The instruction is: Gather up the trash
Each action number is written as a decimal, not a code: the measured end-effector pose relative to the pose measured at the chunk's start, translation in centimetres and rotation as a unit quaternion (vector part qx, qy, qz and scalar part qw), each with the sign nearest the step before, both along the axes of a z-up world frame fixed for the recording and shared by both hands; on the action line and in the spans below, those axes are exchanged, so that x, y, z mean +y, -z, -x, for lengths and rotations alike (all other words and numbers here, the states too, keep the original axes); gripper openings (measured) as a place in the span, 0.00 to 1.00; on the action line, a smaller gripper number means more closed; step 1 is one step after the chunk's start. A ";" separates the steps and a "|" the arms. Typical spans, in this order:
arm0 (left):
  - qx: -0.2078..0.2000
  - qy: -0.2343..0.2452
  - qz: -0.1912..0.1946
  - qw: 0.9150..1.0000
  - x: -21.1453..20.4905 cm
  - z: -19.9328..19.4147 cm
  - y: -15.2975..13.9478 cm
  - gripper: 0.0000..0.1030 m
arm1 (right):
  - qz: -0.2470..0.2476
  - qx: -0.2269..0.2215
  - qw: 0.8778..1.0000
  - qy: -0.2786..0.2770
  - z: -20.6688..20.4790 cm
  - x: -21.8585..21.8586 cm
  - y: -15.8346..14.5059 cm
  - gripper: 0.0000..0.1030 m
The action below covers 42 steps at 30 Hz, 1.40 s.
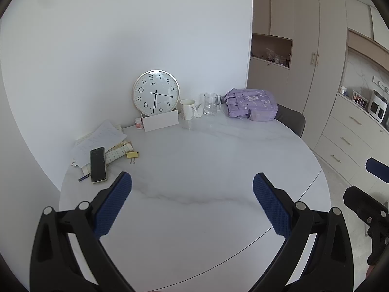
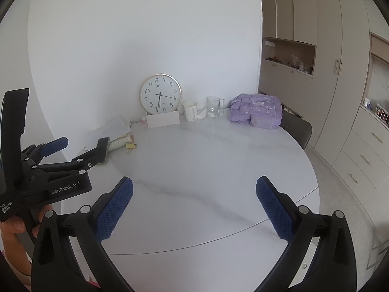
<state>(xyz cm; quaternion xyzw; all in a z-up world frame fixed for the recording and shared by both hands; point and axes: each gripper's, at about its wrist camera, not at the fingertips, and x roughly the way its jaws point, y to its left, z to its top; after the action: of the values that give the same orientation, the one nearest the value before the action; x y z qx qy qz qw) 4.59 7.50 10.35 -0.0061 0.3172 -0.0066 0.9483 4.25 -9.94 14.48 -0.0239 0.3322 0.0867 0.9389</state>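
1. The left gripper [image 1: 192,189] has its jaws spread wide and holds nothing; it hovers over the bare marble surface [image 1: 206,160].
2. The right gripper [image 2: 194,192] is likewise released and empty, level with the left one, which shows at the left edge of its view with a hand [image 2: 14,228] around the handle.
3. Between and just ahead of both jaws the surface is bare: no wrapper, scrap or bin shows there.
4. Farther out on the left lie a heap of papers [image 1: 97,141], a phone [image 1: 98,164] on top, and a yellow binder clip [image 1: 132,155] just beside them.
5. Along the wall stand a clock [image 1: 156,92], a white card [image 1: 161,120], a mug [image 1: 187,109], a glass [image 1: 211,104] and a purple bag [image 1: 251,104].
6. I cannot tell which of these counts as trash, so the scene fits either searching for litter or a surface already cleared of it.
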 end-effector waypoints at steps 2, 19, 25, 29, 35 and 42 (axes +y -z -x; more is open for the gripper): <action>-0.001 0.000 0.000 1.000 0.0 0.1 0.0 0.93 | -0.001 0.000 1.000 0.000 0.0 0.0 0.0 0.98; 0.000 0.004 0.000 1.000 -0.1 0.3 -0.1 0.93 | -0.003 -0.002 1.000 0.005 0.6 -0.4 0.2 0.98; 0.002 0.004 0.002 1.000 -0.1 0.4 -0.1 0.93 | -0.003 -0.002 1.000 0.006 0.7 -0.4 0.1 0.98; 0.002 0.004 0.004 1.000 -0.1 0.5 -0.2 0.93 | -0.001 -0.001 1.000 0.006 0.8 -0.3 0.1 0.98; 0.001 0.005 0.005 1.000 -0.1 0.5 -0.2 0.93 | -0.001 -0.001 1.000 0.006 0.8 -0.2 0.1 0.98; 0.002 0.006 0.004 1.000 0.0 0.5 -0.1 0.93 | 0.000 0.000 1.000 0.009 0.9 -0.3 0.1 0.98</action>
<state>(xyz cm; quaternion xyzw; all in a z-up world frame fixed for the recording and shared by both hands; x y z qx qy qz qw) 4.13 7.48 10.48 -0.0081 0.3189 -0.0140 0.9476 3.33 -10.29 14.37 -0.0213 0.3324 0.0783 0.9396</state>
